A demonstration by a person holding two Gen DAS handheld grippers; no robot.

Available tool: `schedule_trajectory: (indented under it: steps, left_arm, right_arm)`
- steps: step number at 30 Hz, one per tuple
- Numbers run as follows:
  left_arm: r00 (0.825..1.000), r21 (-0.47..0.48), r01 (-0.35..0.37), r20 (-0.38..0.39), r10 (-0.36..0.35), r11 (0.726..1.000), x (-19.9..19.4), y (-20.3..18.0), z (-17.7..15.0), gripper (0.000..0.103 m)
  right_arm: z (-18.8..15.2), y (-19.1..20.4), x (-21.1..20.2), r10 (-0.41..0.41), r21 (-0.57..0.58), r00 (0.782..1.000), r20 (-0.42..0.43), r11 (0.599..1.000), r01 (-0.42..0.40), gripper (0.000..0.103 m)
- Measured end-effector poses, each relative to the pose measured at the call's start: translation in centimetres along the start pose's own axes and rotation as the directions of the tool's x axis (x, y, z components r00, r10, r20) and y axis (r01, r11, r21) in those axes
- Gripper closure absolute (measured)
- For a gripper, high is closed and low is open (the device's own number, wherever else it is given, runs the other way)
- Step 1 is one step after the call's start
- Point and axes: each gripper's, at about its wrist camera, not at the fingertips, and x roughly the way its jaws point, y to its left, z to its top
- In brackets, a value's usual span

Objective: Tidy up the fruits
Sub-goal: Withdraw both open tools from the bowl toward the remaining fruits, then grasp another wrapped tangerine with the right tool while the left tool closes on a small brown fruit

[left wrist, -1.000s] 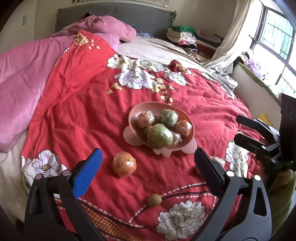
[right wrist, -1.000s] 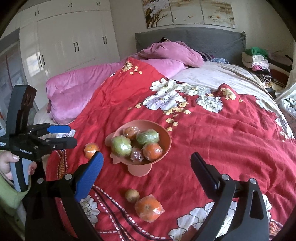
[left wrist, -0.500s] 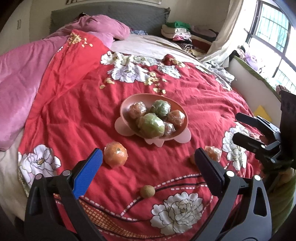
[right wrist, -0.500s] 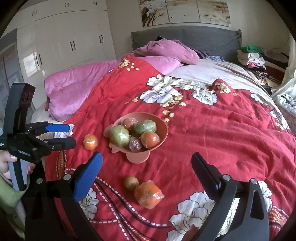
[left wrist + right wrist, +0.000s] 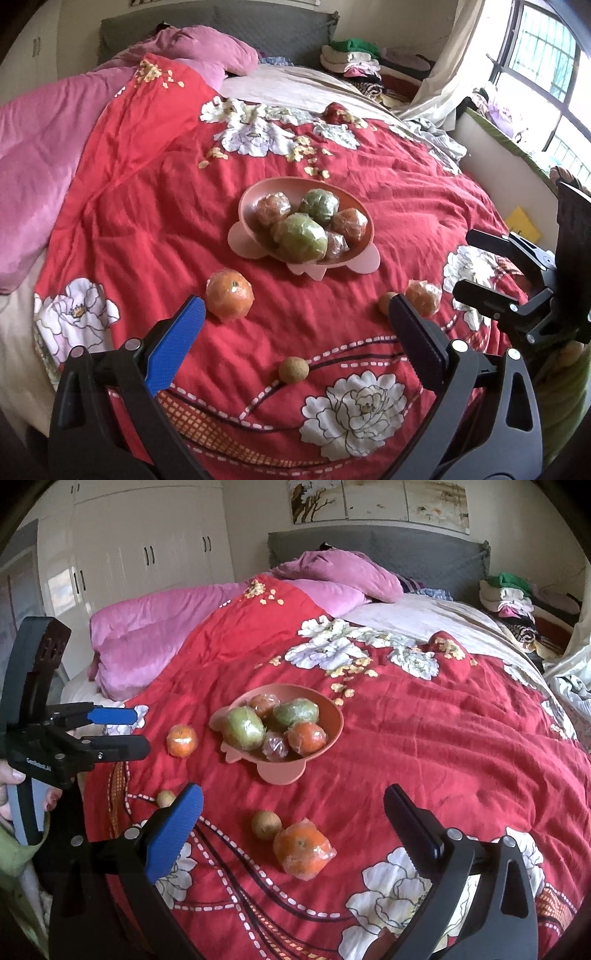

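- Nearest the left gripper (image 5: 295, 325), a small brown fruit (image 5: 293, 370) lies alone on the red floral quilt (image 5: 147, 206), with bare quilt all round it; the jaws stand wide apart and hold nothing.
- Just past the blue finger (image 5: 177, 343), a wrapped orange (image 5: 229, 293) sits free, apart from the bowl.
- Close under the right gripper (image 5: 293, 812), whose jaws are also spread and empty, a second wrapped orange (image 5: 303, 849) touches another small brown fruit (image 5: 266, 824).
- Beyond these, mid-bed, the pink bowl (image 5: 251, 195) stands on its scalloped base, holding two green fruits and several wrapped orange ones, heaped near the rim.
- Open quilt lies to the right of the bowl in the right wrist view.
- At the left edge of that view a hand (image 5: 9, 786) grips the left gripper's handle, held level over the bed's side.
- Farther back lie a pink blanket (image 5: 155, 635), the grey headboard (image 5: 369, 546), and folded clothes (image 5: 506, 594).
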Motion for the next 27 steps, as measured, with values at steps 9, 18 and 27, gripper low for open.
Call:
schedule_trajectory:
  steps: [9,18,27]
  left_arm:
    - [0.999,0.012,0.009,-0.048,-0.009,1.000,0.8,-0.2,-1.7,0.010]
    - [0.997,0.037,0.003,-0.081,0.000,0.999,1.3,-0.3,-3.2,0.010]
    - [0.992,0.050,-0.002,-0.123,0.008,0.999,2.0,0.1,-4.6,0.011]
  right_arm:
    - [-1.2,-0.2,0.7,-0.017,0.018,0.999,-0.039,1.000,0.017,0.005]
    - [-2.1,-0.2,1.3,-0.027,0.020,0.996,-0.079,0.999,0.029,0.005]
    - [-2.8,-0.2,1.9,-0.033,0.022,0.993,-0.109,0.999,0.036,0.005]
